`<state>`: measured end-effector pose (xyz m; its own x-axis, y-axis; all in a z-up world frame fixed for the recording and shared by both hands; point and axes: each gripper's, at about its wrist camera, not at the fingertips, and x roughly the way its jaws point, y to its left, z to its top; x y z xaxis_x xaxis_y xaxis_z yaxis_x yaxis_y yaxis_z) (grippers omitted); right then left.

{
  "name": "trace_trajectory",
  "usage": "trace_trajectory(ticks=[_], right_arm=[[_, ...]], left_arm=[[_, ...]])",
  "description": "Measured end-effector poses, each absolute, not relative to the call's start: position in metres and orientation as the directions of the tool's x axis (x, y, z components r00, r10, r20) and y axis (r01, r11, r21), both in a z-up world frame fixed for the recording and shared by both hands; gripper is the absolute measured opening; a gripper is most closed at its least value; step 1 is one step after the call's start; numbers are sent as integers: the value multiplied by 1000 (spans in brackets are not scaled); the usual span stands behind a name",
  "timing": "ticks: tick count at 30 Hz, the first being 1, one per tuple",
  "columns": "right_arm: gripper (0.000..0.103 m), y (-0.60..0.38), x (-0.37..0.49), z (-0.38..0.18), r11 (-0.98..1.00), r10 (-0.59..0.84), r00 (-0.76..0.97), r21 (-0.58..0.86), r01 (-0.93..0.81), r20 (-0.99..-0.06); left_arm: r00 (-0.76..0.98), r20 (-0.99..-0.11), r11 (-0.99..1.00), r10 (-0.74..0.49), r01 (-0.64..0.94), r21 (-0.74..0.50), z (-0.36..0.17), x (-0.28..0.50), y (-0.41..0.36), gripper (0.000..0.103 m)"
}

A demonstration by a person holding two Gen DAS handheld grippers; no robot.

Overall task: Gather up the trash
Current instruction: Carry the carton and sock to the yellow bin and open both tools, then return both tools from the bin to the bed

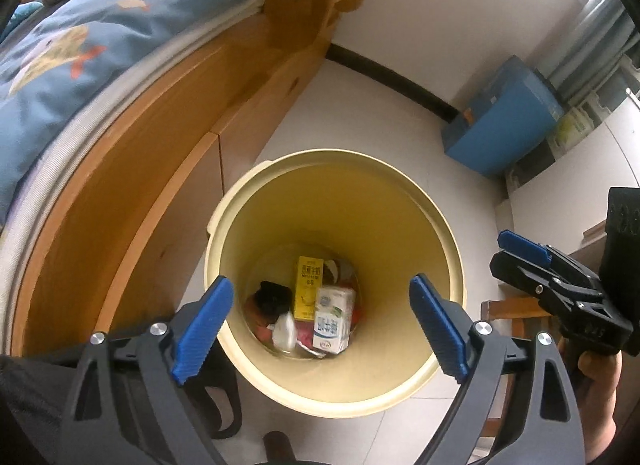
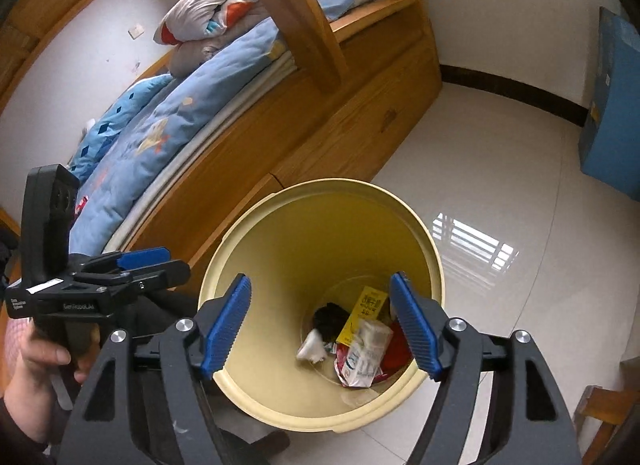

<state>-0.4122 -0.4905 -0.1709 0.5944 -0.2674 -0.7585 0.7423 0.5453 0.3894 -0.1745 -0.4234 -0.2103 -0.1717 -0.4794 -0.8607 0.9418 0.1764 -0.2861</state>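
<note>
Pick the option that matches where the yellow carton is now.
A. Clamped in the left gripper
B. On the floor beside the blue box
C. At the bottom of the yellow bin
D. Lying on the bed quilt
C: the yellow carton lies among other trash at the bottom of the bin, beside a white carton.

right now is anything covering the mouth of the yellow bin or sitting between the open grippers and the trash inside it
Nothing visible does. The yellow bin has no lid, and both the left gripper and right gripper hang open and empty above its mouth. The yellow carton and white milk carton lie at the bottom.
</note>
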Motion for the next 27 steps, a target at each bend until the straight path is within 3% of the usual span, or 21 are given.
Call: trace_trajectory(ticks=[8,18,27], right_arm=[[72,-482,-396,-154,585,-272,604,370,722,-749],[87,-465,-344,-113,696,-235,700,387,606,-674],[91,-440,-270,-71,796,-160,798,403,452,-580]], left_arm=[[-174,-822,168,-542,936,-308,-193,-167,-407,90],[9,-744,258,-668,941,-220,-131,-138,-366,90],[202,-662,419,-722,888,-187,-78,-77,-299,95]])
